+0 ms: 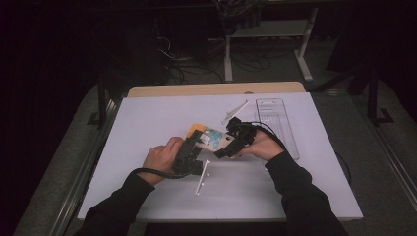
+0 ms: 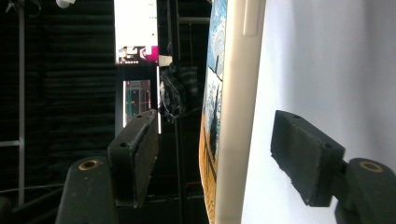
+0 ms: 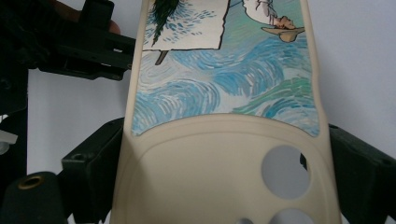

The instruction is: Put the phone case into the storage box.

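Matt cream rubbery phone case (image 3: 224, 163), printed glossy art.

On my high view I see a clear plastic tray (image 1: 279, 123) lying at the far right of the white tabletop (image 1: 147, 128). Just left of it rests a thin white strip (image 1: 235, 111), and another white strip (image 1: 202, 177) lies nearer me. Behind the table, cables (image 1: 196, 64) and what may be a desk frame (image 1: 268, 37) stand in the dark.

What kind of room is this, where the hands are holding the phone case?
Probably a lab or workshop set up for recording. A white table stands in a dark, curtained room, tangled cables lie on the floor behind it, and a lit screen glows in the background.
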